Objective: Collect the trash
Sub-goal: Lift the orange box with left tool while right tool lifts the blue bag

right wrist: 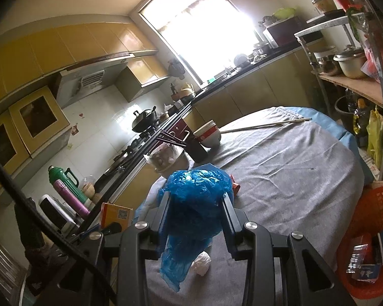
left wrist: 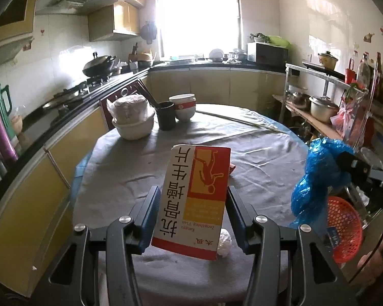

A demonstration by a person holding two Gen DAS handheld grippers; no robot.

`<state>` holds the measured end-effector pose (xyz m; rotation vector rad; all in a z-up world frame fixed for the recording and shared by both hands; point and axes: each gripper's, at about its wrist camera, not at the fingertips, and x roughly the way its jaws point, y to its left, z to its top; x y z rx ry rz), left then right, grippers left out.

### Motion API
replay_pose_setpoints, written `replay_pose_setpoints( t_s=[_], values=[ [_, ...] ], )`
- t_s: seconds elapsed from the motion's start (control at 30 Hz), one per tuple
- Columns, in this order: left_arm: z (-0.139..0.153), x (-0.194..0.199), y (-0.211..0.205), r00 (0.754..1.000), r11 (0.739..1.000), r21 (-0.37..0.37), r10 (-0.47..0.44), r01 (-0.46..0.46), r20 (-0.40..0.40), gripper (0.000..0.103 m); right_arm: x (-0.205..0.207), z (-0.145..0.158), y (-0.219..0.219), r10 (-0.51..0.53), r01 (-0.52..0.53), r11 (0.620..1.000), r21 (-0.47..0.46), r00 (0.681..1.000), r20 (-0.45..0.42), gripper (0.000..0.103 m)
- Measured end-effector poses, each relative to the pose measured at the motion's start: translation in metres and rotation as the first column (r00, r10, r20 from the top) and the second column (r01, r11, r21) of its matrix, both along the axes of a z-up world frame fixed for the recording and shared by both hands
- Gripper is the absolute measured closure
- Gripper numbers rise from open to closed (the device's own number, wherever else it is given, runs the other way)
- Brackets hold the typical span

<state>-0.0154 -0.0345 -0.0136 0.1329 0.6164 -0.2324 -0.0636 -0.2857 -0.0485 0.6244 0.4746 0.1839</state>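
Window [left wrist: 199, 17] blown out, backlighting kitchen; tile glare; strong fisheye bending, dark vignetted corners.

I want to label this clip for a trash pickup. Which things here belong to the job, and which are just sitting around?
Part of the job:
- medicine box, in the left gripper
- blue plastic bag, in the right gripper
- crumpled white tissue
- red basket, already holding boxes

Just lying about:
- stacked bowls
- black cup
- covered white bowl
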Motion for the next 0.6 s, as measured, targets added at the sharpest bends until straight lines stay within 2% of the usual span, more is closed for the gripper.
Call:
replay_pose_setpoints(
  t_s=[0.6],
  values=[
    [0.003,-0.007,0.009,0.997,0.998,0.05,0.044,-0.047,0.056,0.05,0.004,0.004,0.019,0.038,-0.037,0.999,-0.011,0.999,0.012,0.064]
  ],
)
